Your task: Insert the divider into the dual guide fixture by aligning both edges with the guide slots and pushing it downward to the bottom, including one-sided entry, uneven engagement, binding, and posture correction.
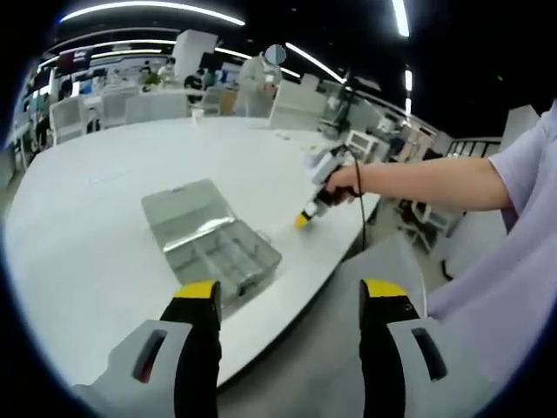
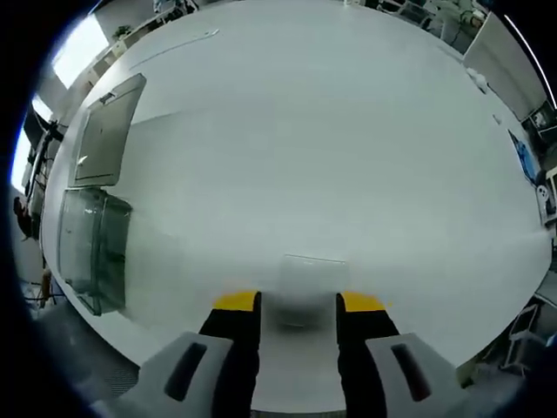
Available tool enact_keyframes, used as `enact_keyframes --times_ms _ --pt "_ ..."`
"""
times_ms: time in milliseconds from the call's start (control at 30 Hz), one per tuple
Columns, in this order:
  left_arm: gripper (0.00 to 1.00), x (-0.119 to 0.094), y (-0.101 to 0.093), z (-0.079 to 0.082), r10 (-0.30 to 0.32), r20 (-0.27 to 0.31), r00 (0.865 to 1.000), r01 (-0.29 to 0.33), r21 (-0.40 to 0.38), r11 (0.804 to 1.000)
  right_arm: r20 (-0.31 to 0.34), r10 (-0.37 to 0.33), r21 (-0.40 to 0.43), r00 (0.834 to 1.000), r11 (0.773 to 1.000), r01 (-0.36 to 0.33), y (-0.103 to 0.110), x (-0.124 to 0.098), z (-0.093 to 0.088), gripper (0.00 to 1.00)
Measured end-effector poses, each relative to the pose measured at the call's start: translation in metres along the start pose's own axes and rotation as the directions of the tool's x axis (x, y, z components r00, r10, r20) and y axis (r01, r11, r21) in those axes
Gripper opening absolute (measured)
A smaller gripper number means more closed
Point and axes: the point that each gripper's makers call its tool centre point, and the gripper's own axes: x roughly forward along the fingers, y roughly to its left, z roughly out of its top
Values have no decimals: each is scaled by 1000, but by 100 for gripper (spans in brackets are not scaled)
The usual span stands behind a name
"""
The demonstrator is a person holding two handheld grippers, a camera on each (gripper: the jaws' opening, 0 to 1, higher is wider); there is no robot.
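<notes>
— Looking along the left gripper [image 1: 291,296], I see its two yellow-tipped jaws standing wide apart near the bottom of the frame, nothing between them, hanging over the near edge of the white table [image 1: 104,192].

— And the fixture?

— The clear plastic organizer box [image 1: 211,240] sits just above those jaws, a little left of centre in the left gripper view. Its lid is folded back flat towards the upper left, and the open tray with its small compartments faces the lower right. In the right gripper view the same box lies along the left edge of the frame, lid above, tray below.

— Where is the divider?

— Between the jaws of the right gripper [image 2: 298,303], low in the middle of the right gripper view. A pale translucent divider [image 2: 306,292] stands there, and the yellow tips seem closed against its two sides. It is blurry, so I cannot make out how firmly it sits.

— Is that gripper near the box?

— No, well apart. In the left gripper view it shows right of centre, over the table to the right of the box, held in a person's hand [image 1: 344,181], with a bare forearm and a lilac sleeve [image 1: 522,165] running off the right side.
</notes>
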Motion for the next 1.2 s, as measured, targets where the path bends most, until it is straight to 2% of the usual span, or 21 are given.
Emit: enact_keyframes --times_ms 233,433,733,1200 --pt "62 -3 2 0 7 4 1000 -7 0 1000 -48 -27 14 998 1000 27 -1 -5 -10 29" --pt "62 -2 0 -1 5 2 1000 -5 3 1000 -42 -34 28 999 999 36 -3 -7 -10 34" --pt "62 -3 2 -2 15 -3 1000 -15 0 1000 -87 17 161 996 987 -3 -3 -4 -14 33" --pt "61 -3 5 -1 19 8 1000 -19 -11 1000 -116 26 118 993 993 -12 0 -5 -15 33"
